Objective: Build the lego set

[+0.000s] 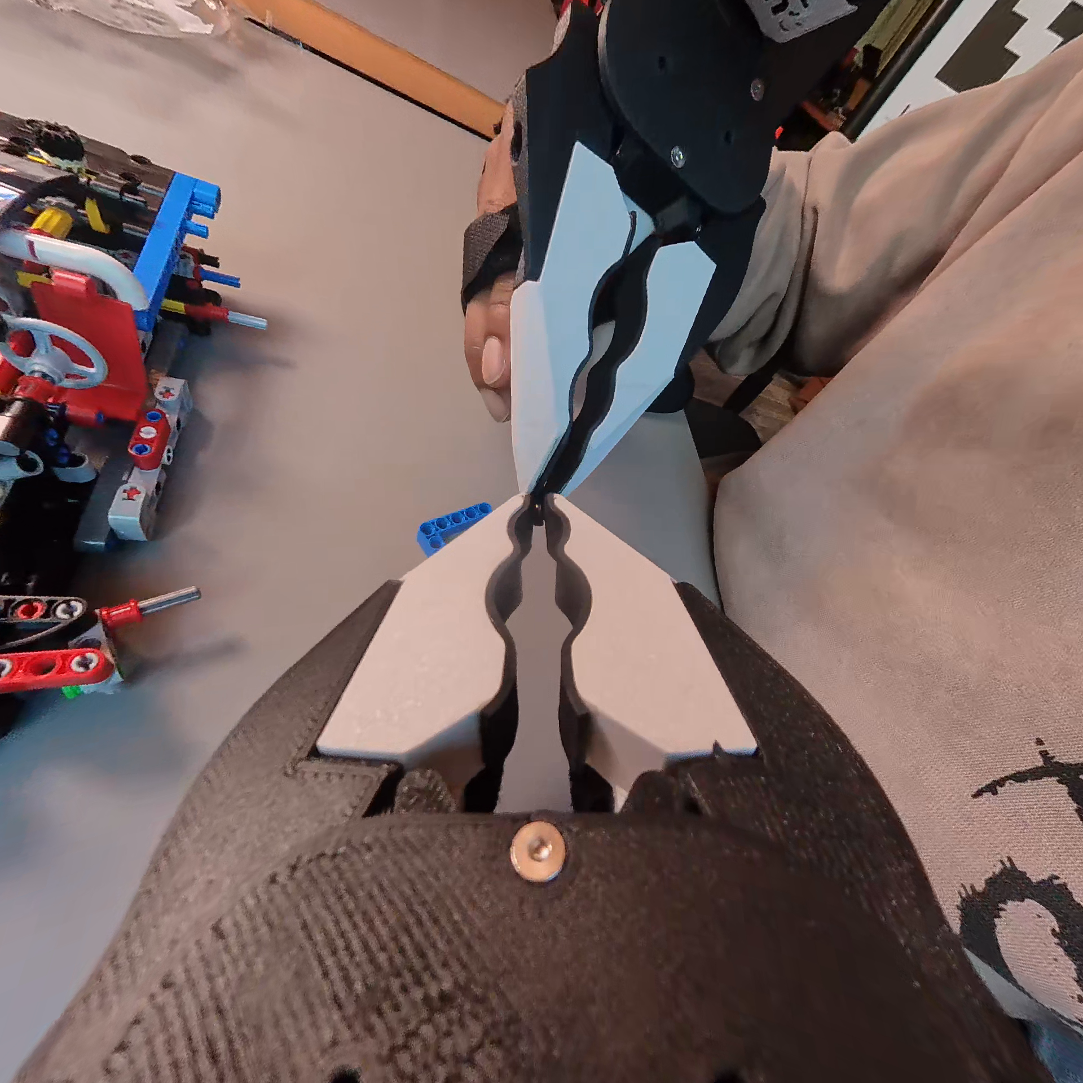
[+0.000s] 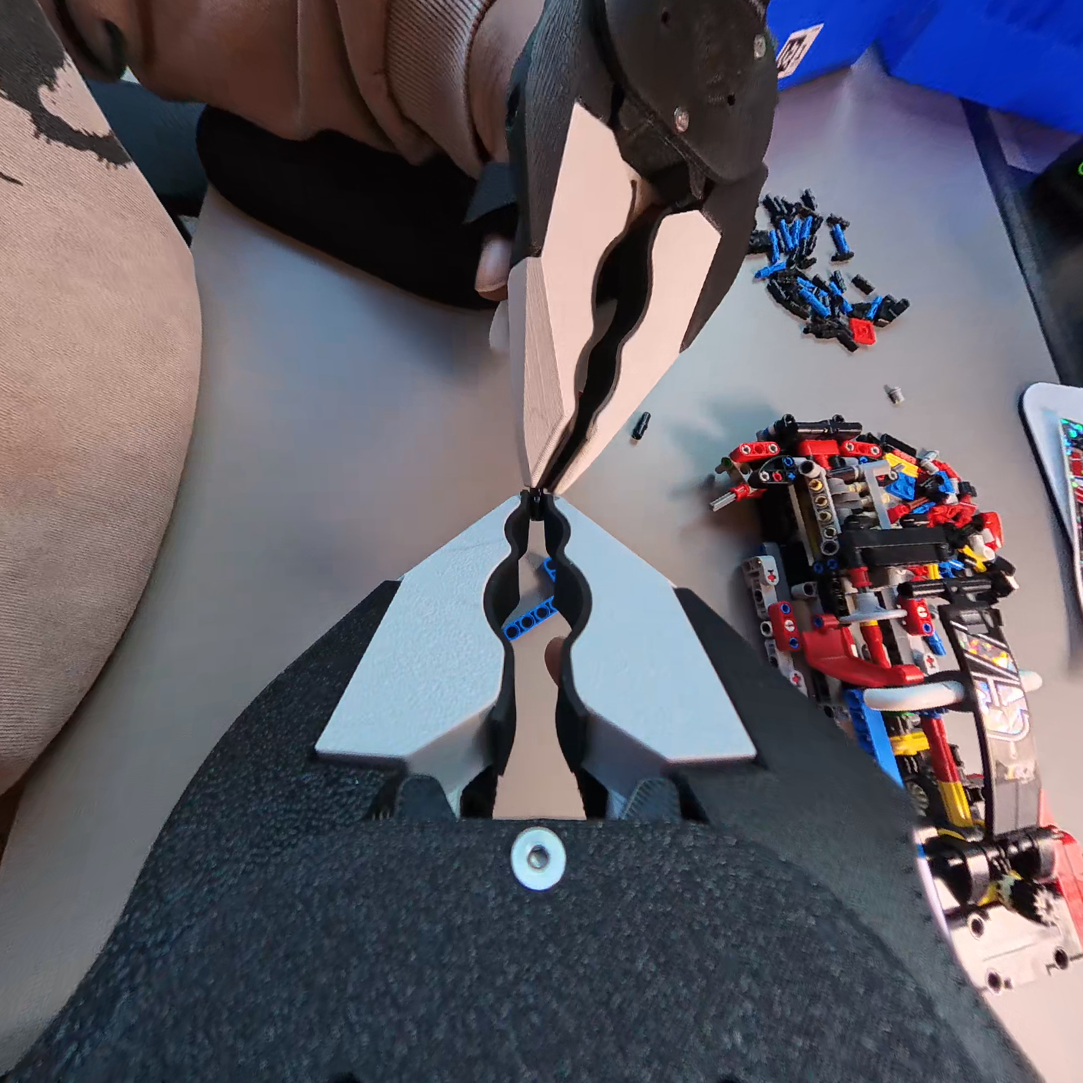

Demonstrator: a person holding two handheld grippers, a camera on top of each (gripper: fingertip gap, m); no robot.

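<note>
My two grippers meet tip to tip above the grey table. In the left wrist view my left gripper (image 1: 536,508) comes from below and my right gripper (image 1: 544,487) from above. A small black pin (image 1: 536,517) sits between the touching tips, and both grippers look shut on its ends. The right wrist view shows the same: my right gripper (image 2: 536,504) is below, my left gripper (image 2: 536,484) above, and the black pin (image 2: 536,508) is between them. A blue beam (image 1: 454,524) lies on the table under the tips; it also shows between the fingers in the right wrist view (image 2: 530,615).
The part-built red, blue and black lego car (image 2: 879,598) lies on the table; it shows at the left of the left wrist view (image 1: 76,351). A pile of black and blue pins (image 2: 820,275), one loose black pin (image 2: 642,425) and a blue box (image 2: 967,53) lie beyond. A person in beige sits close. Both grippers' tips are close together, under 4 cm apart.
</note>
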